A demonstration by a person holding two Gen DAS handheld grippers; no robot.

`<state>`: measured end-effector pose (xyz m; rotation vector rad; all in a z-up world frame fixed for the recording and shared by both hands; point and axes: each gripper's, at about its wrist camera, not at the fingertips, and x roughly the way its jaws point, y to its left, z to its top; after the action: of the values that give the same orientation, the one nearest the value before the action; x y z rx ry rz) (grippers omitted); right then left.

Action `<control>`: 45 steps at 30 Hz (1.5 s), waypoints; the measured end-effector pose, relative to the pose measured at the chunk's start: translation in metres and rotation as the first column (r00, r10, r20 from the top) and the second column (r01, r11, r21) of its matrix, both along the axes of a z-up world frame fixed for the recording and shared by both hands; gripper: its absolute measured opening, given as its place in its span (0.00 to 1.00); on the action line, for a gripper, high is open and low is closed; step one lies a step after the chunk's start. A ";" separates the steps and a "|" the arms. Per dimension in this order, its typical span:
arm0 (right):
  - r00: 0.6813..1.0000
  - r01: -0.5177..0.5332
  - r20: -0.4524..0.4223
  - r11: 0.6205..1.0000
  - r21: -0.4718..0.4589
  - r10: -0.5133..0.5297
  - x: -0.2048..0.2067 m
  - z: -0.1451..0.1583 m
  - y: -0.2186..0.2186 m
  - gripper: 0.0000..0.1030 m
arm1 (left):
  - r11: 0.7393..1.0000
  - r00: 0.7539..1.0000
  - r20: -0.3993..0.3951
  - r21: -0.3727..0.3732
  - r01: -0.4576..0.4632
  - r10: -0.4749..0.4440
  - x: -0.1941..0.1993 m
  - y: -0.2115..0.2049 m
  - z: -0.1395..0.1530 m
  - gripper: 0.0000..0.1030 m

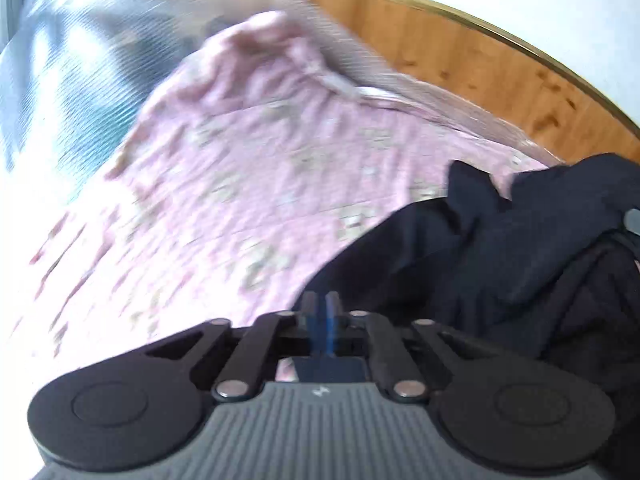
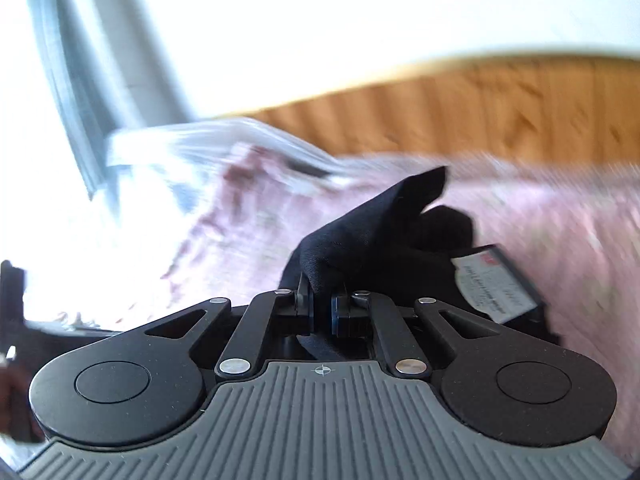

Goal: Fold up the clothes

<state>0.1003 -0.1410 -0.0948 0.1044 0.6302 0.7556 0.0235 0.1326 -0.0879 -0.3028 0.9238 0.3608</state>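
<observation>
Right gripper (image 2: 322, 306): jaws nearly together, pinching a fold of the dark garment (image 2: 372, 232); cloth stands up in a peak above the fingers; a white label (image 2: 494, 286) shows just right.
Left gripper (image 1: 321, 312): fingers pressed together; whether cloth sits between them I cannot tell; the garment's edge lies just right.
Dark garment: bunched on the pink bedspread (image 1: 248, 168), near right; probably light, soft, limp; sags unless held at two corners or a hem.
Far: wooden headboard (image 1: 460, 56).
</observation>
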 end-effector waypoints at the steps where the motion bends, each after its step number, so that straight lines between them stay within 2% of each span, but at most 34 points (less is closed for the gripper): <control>1: 0.998 -0.042 0.046 0.999 -0.010 0.043 -0.018 0.010 0.018 0.05 | 1.000 1.000 0.000 -0.012 -0.017 0.017 -0.013 0.012 0.005 0.32; 2: 0.993 -0.084 0.073 0.995 -0.062 0.088 -0.034 0.009 0.037 0.05 | 1.000 1.000 0.012 -0.014 -0.021 0.021 -0.022 0.019 0.012 0.48; 3: 0.987 -0.124 0.089 0.984 -0.126 0.135 -0.051 0.001 0.057 0.05 | 1.000 1.000 0.028 -0.018 -0.007 0.008 -0.024 0.024 0.021 0.56; 4: 0.983 -0.154 0.076 0.972 -0.176 0.169 -0.067 -0.012 0.074 0.05 | 0.999 0.999 0.051 -0.024 0.021 -0.020 -0.020 0.026 0.029 0.69; 6: 0.972 -0.210 0.044 0.940 -0.269 0.230 -0.098 -0.039 0.106 0.05 | 0.992 0.990 0.082 -0.044 0.115 -0.111 -0.004 0.010 0.030 0.81; 7: 0.972 -0.215 0.032 0.933 -0.290 0.233 -0.107 -0.049 0.109 0.06 | 0.984 0.982 0.095 -0.054 0.167 -0.161 0.005 0.000 0.028 0.92; 8: 0.971 -0.219 0.019 0.925 -0.310 0.237 -0.117 -0.059 0.112 0.07 | 0.973 0.971 0.099 -0.056 0.222 -0.216 0.016 -0.013 0.021 0.97; 9: 0.971 -0.225 0.006 0.917 -0.331 0.240 -0.126 -0.069 0.115 0.13 | 0.958 0.957 0.092 -0.048 0.281 -0.276 0.028 -0.031 0.009 0.97; 10: 0.970 -0.230 -0.007 0.908 -0.351 0.243 -0.135 -0.079 0.118 0.29 | 0.944 0.943 0.074 -0.025 0.328 -0.325 0.037 -0.048 -0.004 0.97; 11: 0.971 -0.226 -0.017 0.902 -0.367 0.237 -0.143 -0.086 0.118 0.35 | 0.937 0.935 0.051 -0.003 0.351 -0.350 0.044 -0.060 -0.011 0.96; 13: 0.992 -0.121 -0.014 0.925 -0.361 0.124 -0.140 -0.080 0.083 0.59 | 0.927 0.927 0.030 -0.019 0.374 -0.373 0.055 -0.071 -0.012 0.95; 15: 1.000 -0.013 -0.011 0.935 -0.355 0.010 -0.138 -0.073 0.048 0.69 | 0.918 0.918 0.009 -0.034 0.396 -0.396 0.066 -0.083 -0.014 0.95; 16: 0.999 0.041 -0.009 0.935 -0.351 -0.047 -0.137 -0.069 0.031 0.70 | 0.913 0.913 -0.002 -0.042 0.407 -0.407 0.071 -0.089 -0.015 0.95; 18: 0.987 0.148 -0.008 0.927 -0.344 -0.161 -0.135 -0.062 -0.004 0.76 | 0.902 0.903 -0.022 -0.059 0.428 -0.430 0.083 -0.100 -0.016 0.95; 19: 0.976 0.201 -0.007 0.918 -0.341 -0.217 -0.134 -0.059 -0.021 0.81 | 0.896 0.897 -0.032 -0.067 0.438 -0.441 0.088 -0.106 -0.017 0.90; 20: 0.959 0.262 -0.014 0.905 -0.335 -0.283 -0.132 -0.056 -0.041 0.82 | 0.891 0.891 -0.042 -0.076 0.448 -0.452 0.094 -0.112 -0.018 0.86; 21: 0.912 0.367 -0.059 0.874 -0.319 -0.405 -0.124 -0.058 -0.075 0.83 | 0.885 0.885 -0.052 -0.084 0.459 -0.463 0.099 -0.118 -0.019 0.87; 23: 0.797 0.525 -0.171 0.804 -0.278 -0.580 -0.108 -0.068 -0.131 0.83 | 0.872 0.871 -0.071 -0.102 0.478 -0.486 0.110 -0.130 -0.020 1.00; 26: 0.591 0.696 -0.360 0.682 -0.224 -0.722 -0.086 -0.086 -0.200 0.83 | 0.853 0.849 -0.099 -0.129 0.506 -0.519 0.127 -0.147 -0.023 1.00; 27: 0.543 0.725 -0.406 0.654 -0.214 -0.735 -0.079 -0.090 -0.210 0.83 | 0.848 0.837 -0.141 -0.133 0.513 -0.529 0.133 -0.159 -0.027 1.00; 28: 0.498 0.751 -0.447 0.628 -0.206 -0.743 -0.072 -0.094 -0.218 0.83 | 0.847 0.819 -0.218 -0.119 0.518 -0.531 0.140 -0.179 -0.038 1.00; 29: 0.481 0.758 -0.464 0.619 -0.205 -0.744 -0.062 -0.098 -0.216 0.83 | 0.846 0.802 -0.282 -0.072 0.529 -0.526 0.145 -0.198 -0.049 1.00; 31: 0.452 0.770 -0.495 0.605 -0.202 -0.742 -0.043 -0.105 -0.210 0.86 | 0.814 0.769 -0.373 0.058 0.577 -0.519 0.149 -0.236 -0.073 1.00; 33: 0.492 0.738 -0.490 0.644 -0.203 -0.719 -0.026 -0.114 -0.190 0.88 | 0.765 0.747 -0.428 0.174 0.621 -0.509 0.146 -0.263 -0.099 1.00; 34: 0.503 0.715 -0.487 0.660 -0.229 -0.714 -0.018 -0.121 -0.179 0.86 | 0.731 0.744 -0.449 0.246 0.636 -0.495 0.144 -0.271 -0.111 0.87; 35: 0.517 0.691 -0.483 0.677 -0.253 -0.707 -0.011 -0.128 -0.168 0.72 | 0.725 0.750 -0.452 0.276 0.632 -0.483 0.144 -0.271 -0.118 0.56; 36: 0.547 0.661 -0.459 0.698 -0.276 -0.700 -0.007 -0.133 -0.160 0.43 | 0.756 0.769 -0.430 0.250 0.605 -0.473 0.147 -0.263 -0.116 0.39; 37: 0.574 0.646 -0.395 0.693 -0.320 -0.717 -0.006 -0.131 -0.156 0.02 | 0.798 0.795 -0.397 0.211 0.565 -0.459 0.151 -0.252 -0.108 0.07; 38: 0.571 0.656 -0.403 0.692 -0.300 -0.715 -0.008 -0.127 -0.164 0.00 | 0.840 0.829 -0.334 0.160 0.518 -0.448 0.159 -0.238 -0.087 0.07; 39: 0.567 0.669 -0.407 0.689 -0.281 -0.716 -0.010 -0.123 -0.173 0.00 | 0.859 0.856 -0.248 0.134 0.495 -0.454 0.169 -0.227 -0.057 0.07; 40: 0.560 0.695 -0.382 0.668 -0.268 -0.735 -0.011 -0.110 -0.188 0.00 | 0.860 0.868 -0.159 0.136 0.492 -0.471 0.181 -0.220 -0.021 0.07; 41: 0.553 0.726 -0.330 0.636 -0.262 -0.766 -0.009 -0.092 -0.202 0.00 | 0.854 0.864 -0.058 0.133 0.503 -0.500 0.192 -0.214 0.022 0.07; 43: 0.519 0.797 -0.242 0.566 -0.210 -0.820 -0.007 -0.048 -0.236 0.00 | 0.846 0.832 0.152 0.078 0.528 -0.534 0.210 -0.203 0.113 0.07; 45: 0.469 0.867 -0.131 0.484 -0.122 -0.873 -0.010 0.011 -0.270 0.00 | 0.836 0.777 0.344 0.043 0.547 -0.527 0.221 -0.192 0.200 0.07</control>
<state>0.0905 -0.4114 -0.0834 0.4354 0.6553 -0.3016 0.2449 -0.0591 0.1124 -0.1350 0.6358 -0.2517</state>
